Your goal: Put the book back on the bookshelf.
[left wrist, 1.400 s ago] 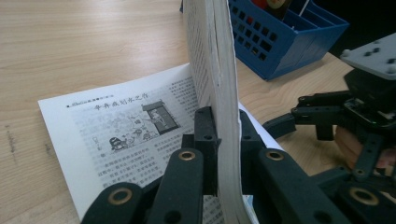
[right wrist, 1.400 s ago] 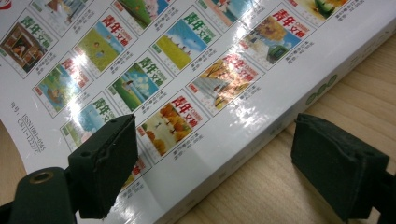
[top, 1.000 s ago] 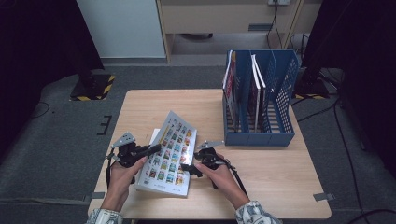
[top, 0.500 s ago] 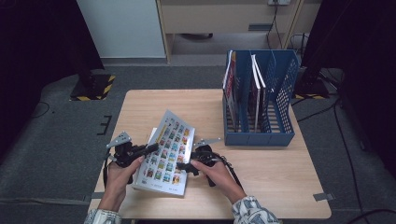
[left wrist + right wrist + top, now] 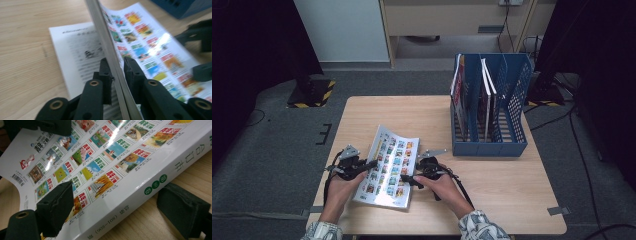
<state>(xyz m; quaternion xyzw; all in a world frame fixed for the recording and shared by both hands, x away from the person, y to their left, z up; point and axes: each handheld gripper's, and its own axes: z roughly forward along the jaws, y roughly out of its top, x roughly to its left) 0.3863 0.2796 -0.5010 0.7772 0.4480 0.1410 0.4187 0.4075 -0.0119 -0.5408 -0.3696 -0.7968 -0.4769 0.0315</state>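
A thick book (image 5: 389, 167) with a cover of small colourful pictures lies at the table's front, its left side raised and curved. In the left gripper view its page edge (image 5: 110, 50) runs up between the jaws of my left gripper (image 5: 117, 67), which have just been opening; a thin gap shows at the left pad. A white printed page (image 5: 75, 47) lies flat beneath. My right gripper (image 5: 120, 212) stands open astride the spine (image 5: 140, 197), one jaw over the cover, the other on the wood. From above, the left gripper (image 5: 371, 164) and right gripper (image 5: 404, 179) flank the book.
A blue file rack (image 5: 489, 120) stands at the back right of the wooden table (image 5: 512, 190), with a few thin books upright in it. A person's hands and sleeves come in at the front edge. Dark floor and cables surround the table.
The raised book has sunk toward the table with the left hand. The right gripper has shifted slightly left onto the spine side.
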